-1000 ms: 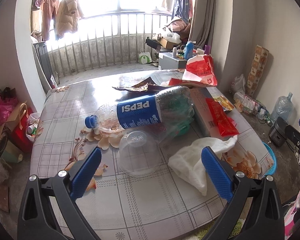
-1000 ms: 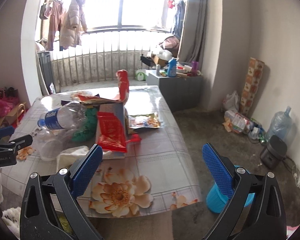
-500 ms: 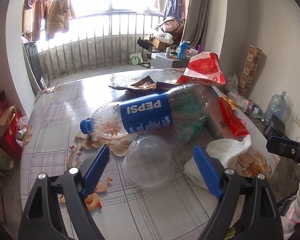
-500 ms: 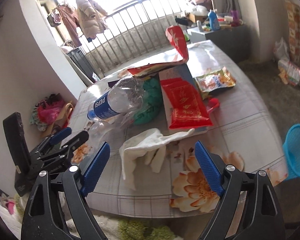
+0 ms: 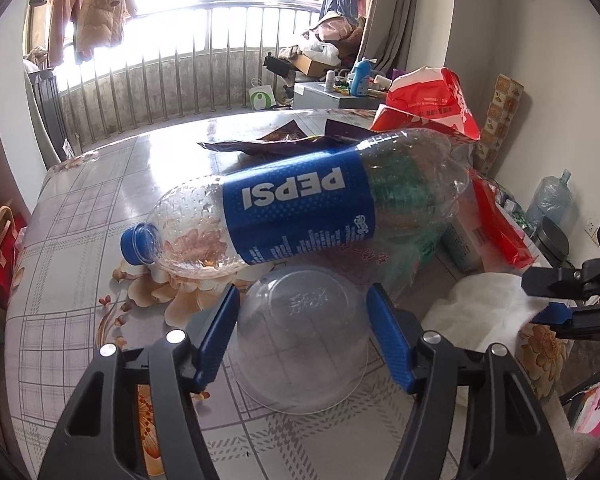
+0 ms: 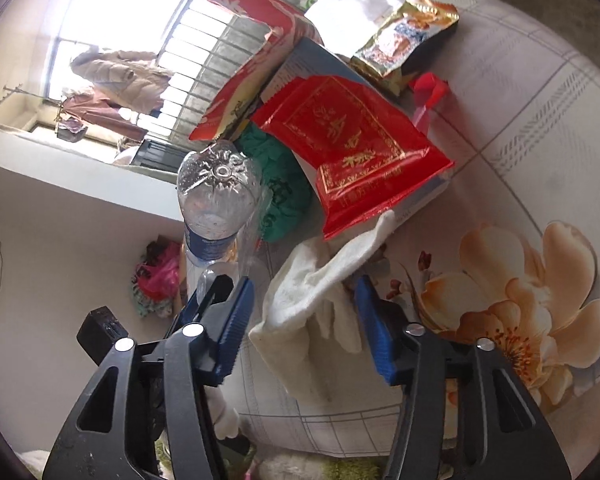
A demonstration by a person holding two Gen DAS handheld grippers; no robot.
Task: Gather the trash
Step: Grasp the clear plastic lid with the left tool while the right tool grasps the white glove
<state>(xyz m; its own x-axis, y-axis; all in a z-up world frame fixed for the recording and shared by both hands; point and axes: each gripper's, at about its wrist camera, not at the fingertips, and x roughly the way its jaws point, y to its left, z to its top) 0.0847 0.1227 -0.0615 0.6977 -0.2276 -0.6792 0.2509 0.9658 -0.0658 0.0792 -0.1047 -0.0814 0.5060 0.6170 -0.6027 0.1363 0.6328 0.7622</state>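
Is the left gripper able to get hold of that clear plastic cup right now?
Probably yes. The clear cup lies on its side between the left gripper's jaws, which have just been closing. Nothing blocks it; the Pepsi bottle sits just beyond.

Each claw has black arms, blue ribbed pads, apparently silver screws.

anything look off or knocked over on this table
Yes. The clear plastic Pepsi bottle lies on its side, propped on green plastic bag and wrappers. A clear plastic cup sits upside down in front of it, and a crumpled white cloth sprawls beside them.
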